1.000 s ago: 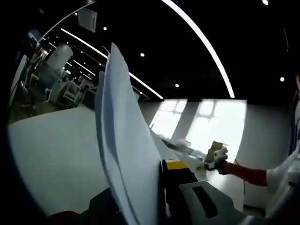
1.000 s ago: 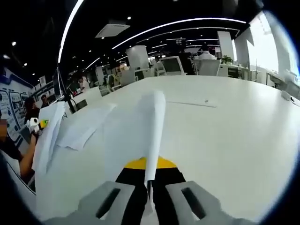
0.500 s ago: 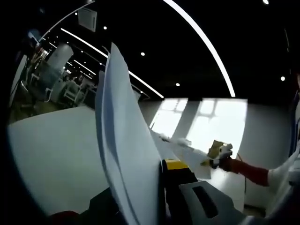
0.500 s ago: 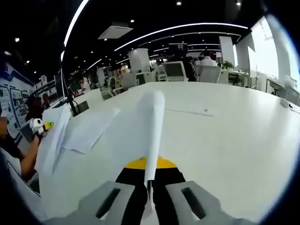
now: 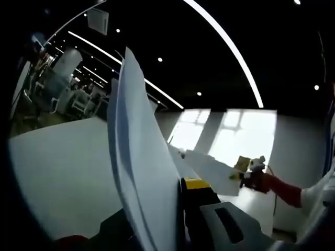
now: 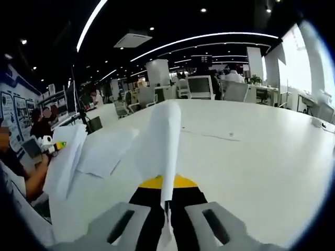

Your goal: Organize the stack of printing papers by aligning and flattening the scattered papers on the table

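In the left gripper view, my left gripper (image 5: 166,222) is shut on a sheaf of white printing paper (image 5: 138,157) that stands up edge-on and bends left. Further right, my right gripper (image 5: 250,168) holds a single white sheet (image 5: 212,170) above the white table (image 5: 57,167). In the right gripper view, my right gripper (image 6: 166,219) is shut on that sheet (image 6: 168,141), seen nearly edge-on. At the left there, the left gripper (image 6: 52,147) holds the drooping sheaf (image 6: 65,164). Loose sheets (image 6: 107,149) lie on the table beside it.
One flat sheet (image 6: 209,133) lies further out on the table (image 6: 261,167). Chairs and monitors (image 6: 199,86) stand beyond the far edge. People sit at desks on the left (image 6: 44,117). A red sleeve (image 5: 282,191) reaches behind the right gripper.
The right gripper has drifted right and slightly down in the left gripper view, drawing its sheet away from the others. The left gripper and its sheaf have stayed put.
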